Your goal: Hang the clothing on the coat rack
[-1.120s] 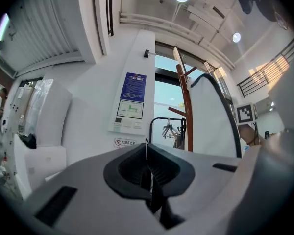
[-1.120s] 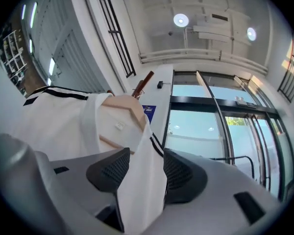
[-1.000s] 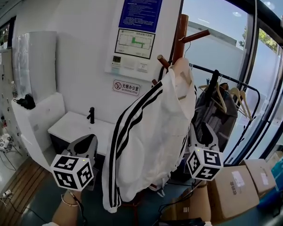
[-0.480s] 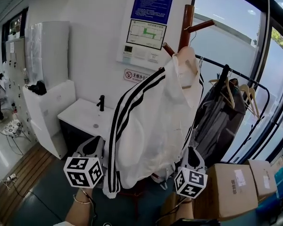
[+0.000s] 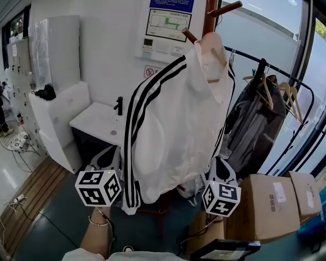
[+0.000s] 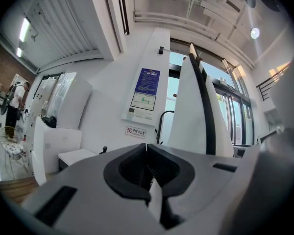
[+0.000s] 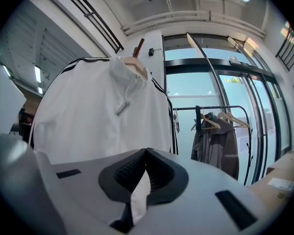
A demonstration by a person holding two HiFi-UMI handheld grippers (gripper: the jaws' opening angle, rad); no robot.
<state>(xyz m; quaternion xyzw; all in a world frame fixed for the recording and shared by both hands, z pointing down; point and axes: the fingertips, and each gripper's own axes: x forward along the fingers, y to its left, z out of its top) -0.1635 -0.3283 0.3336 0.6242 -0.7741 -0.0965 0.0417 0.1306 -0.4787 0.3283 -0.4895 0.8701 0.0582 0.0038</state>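
- Down low and nearest me, my left gripper (image 5: 108, 155) is clenched, its jaws pressed together with nothing between them.
- My right gripper (image 5: 217, 165) is clenched too, its jaws meeting at the tips and empty.
- Both sit near the jacket's lower edge, one on each side, and neither has hold of the cloth.
- Just beyond them, the jacket (image 5: 174, 118) hangs full length on the rack (image 5: 209, 10). It is white, with black stripes running down the sleeve.
- Its collar is hooked over a peg (image 5: 189, 35) near the top of the brown wooden post.
- To my right, boxes (image 5: 266, 205) sit on the floor just beside the right gripper.
- Behind the boxes, a black rail (image 5: 301, 91) carries a grey coat (image 5: 250, 129) and some hangers (image 5: 288, 91), in front of the window (image 5: 261, 37).
- To my left, a white counter (image 5: 98, 125) stands against the wall.
- Farthest off, a notice (image 5: 168, 20) is fixed to the wall behind the rack.
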